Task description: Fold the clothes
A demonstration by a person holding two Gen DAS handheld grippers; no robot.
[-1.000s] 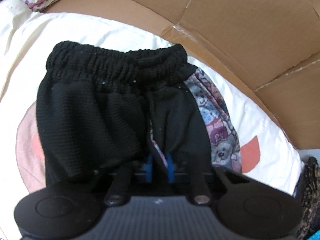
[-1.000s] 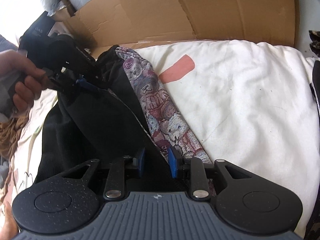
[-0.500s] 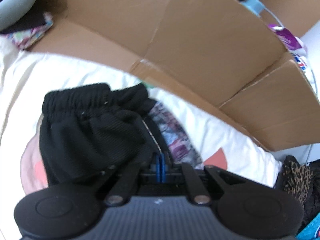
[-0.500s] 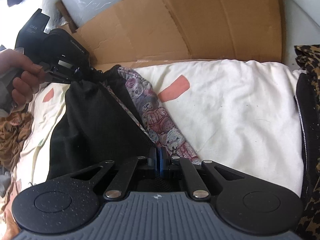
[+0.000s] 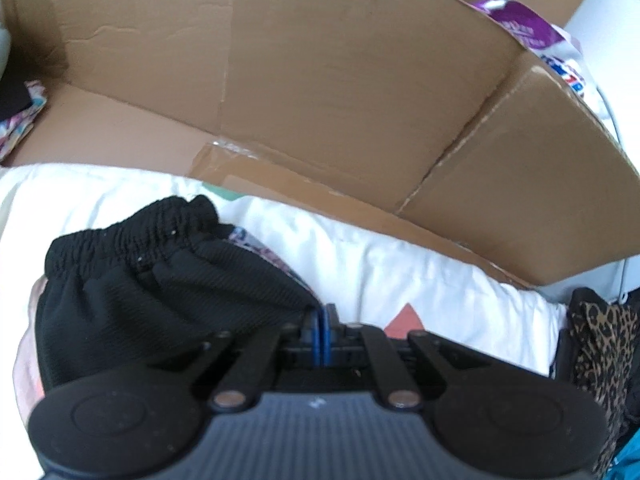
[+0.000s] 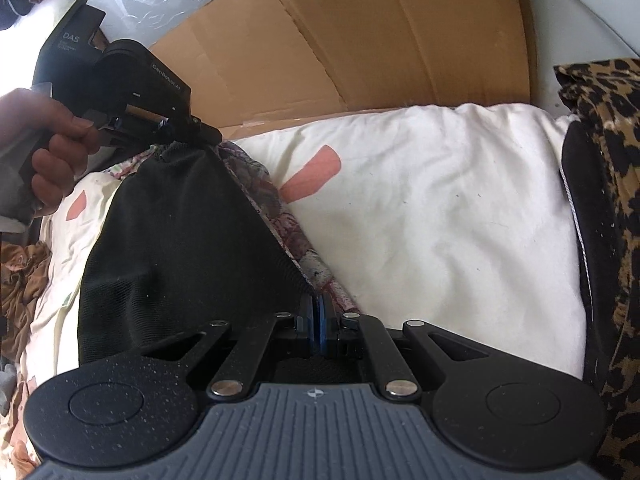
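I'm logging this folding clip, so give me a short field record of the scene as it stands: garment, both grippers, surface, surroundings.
garment: black shorts, patterned lining showing along one edge
left gripper: shut on a corner of the shorts
right gripper: shut on another corner of the shorts
hand: holds the left gripper's handle
surface: white bedding with pink marks
behind: cardboard
side: leopard-print cloth
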